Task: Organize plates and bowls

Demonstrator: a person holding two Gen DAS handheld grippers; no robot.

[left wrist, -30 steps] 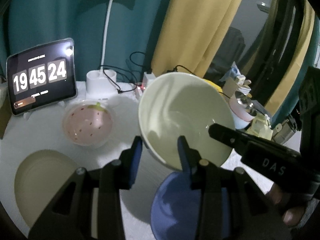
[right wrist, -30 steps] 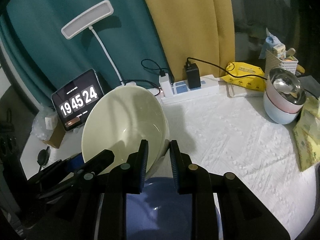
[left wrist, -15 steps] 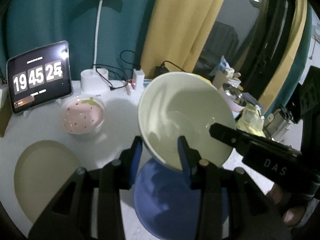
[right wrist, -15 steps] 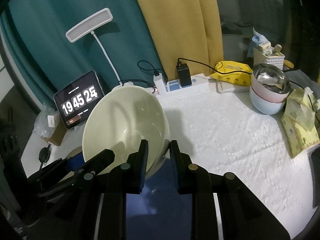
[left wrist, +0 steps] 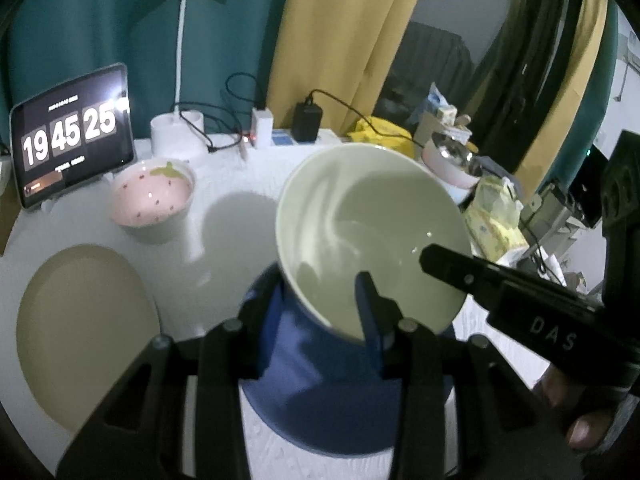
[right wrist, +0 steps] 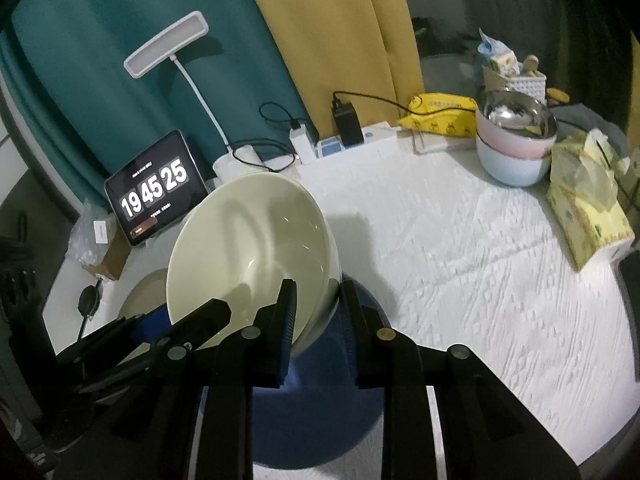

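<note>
Two hand-held grippers carry a pale green bowl (left wrist: 372, 236) tilted above a blue plate (right wrist: 316, 412) that lies on the desk's white cloth (right wrist: 480, 280) close to its near edge. The left gripper (left wrist: 320, 300) pinches the bowl's near rim, one finger inside the bowl and the other under its outer wall. The right gripper (right wrist: 316, 312) pinches the rim from the other side in the same way, one finger (right wrist: 286, 320) inside and one outside; in the left wrist view it reaches in from the right as a black bar. Part of a person's hand (left wrist: 588, 428) shows at that view's lower right edge.

Toward the desk's left edge lies a beige plate (left wrist: 86, 332). Beyond it, a pink strawberry-pattern bowl (left wrist: 152, 196) stands apart from the rest. Near the right edge, a tissue pack (right wrist: 588, 196) lies beside a stack of bowls (right wrist: 516, 140), a steel one on top of a pink and a light blue one.

Along the far edge stand a tablet clock (right wrist: 156, 188), a white desk lamp (right wrist: 168, 46), a power strip (right wrist: 352, 144) with chargers plugged in, and a yellow packet (right wrist: 440, 120), before teal and yellow curtains.
</note>
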